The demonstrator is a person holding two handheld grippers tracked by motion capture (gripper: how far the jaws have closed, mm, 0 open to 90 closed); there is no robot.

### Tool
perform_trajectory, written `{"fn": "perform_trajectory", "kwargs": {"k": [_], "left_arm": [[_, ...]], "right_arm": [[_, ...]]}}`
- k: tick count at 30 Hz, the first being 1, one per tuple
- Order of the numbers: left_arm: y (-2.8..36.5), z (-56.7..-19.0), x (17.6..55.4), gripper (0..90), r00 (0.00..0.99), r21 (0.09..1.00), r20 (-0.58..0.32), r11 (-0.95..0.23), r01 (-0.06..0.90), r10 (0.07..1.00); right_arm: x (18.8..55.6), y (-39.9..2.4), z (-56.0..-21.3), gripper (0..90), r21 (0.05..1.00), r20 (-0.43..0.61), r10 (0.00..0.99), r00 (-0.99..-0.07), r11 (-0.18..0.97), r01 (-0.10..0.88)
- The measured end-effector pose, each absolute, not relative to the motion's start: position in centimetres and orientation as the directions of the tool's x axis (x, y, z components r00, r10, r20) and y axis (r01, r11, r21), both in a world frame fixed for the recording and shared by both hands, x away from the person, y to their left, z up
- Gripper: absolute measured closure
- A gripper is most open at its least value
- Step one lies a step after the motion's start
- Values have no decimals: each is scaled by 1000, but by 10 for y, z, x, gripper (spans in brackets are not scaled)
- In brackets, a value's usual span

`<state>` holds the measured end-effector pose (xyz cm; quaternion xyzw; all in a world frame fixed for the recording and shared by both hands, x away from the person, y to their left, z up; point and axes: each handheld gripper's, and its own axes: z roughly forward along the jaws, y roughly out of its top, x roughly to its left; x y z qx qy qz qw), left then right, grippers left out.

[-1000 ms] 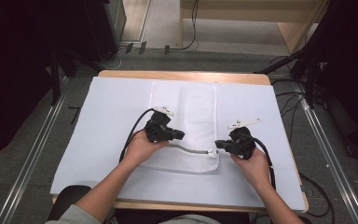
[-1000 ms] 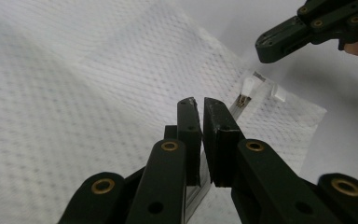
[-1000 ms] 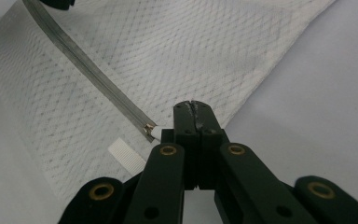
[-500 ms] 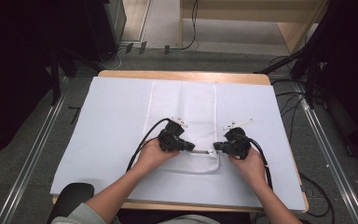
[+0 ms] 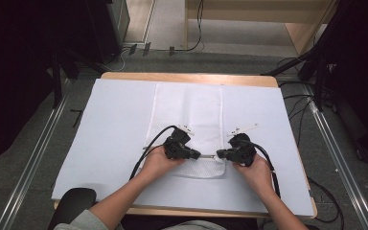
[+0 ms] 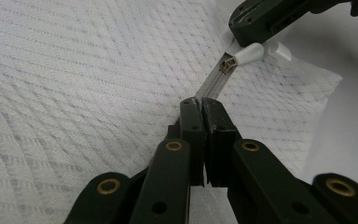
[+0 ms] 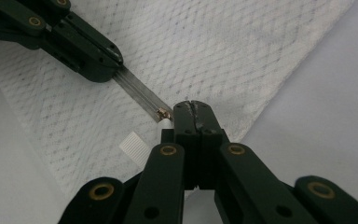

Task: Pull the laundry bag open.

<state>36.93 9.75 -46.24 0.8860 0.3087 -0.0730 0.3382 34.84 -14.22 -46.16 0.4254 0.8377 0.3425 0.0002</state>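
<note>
While the person is leaning over the table (image 5: 124, 76), the high view is showing a white mesh bag (image 5: 187, 115) lying on the pale cover sheet (image 5: 105, 134), with the left gripper (image 5: 202, 155) and the right gripper (image 5: 216, 155) meeting tip to tip at the bag's near edge. Along the left gripper (image 6: 199, 103) view, its jaws are sitting together, clamped on the grey zipper (image 6: 210, 84) tape; the white pull tab (image 6: 248, 54) is lying just beyond, under the other gripper. Along the right gripper (image 7: 193, 108) view, its jaws are pressing together – clamped on the pull tab (image 7: 167, 122) beside the brass slider (image 7: 162, 112).
</note>
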Motion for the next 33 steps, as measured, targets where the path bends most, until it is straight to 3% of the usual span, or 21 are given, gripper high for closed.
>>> {"fn": "perform_trajectory", "kwargs": {"k": [21,33], "left_arm": [[97,-463,371,872,803,559,-344,-581,592,487],[98,-452,375,846,792,582,-363,-544,604,490]], "right_arm": [[343,-128,-462,900,593,322,670,-668,407,694],[336,-142,-455,900,604,260,702,-663,417,679]]}}
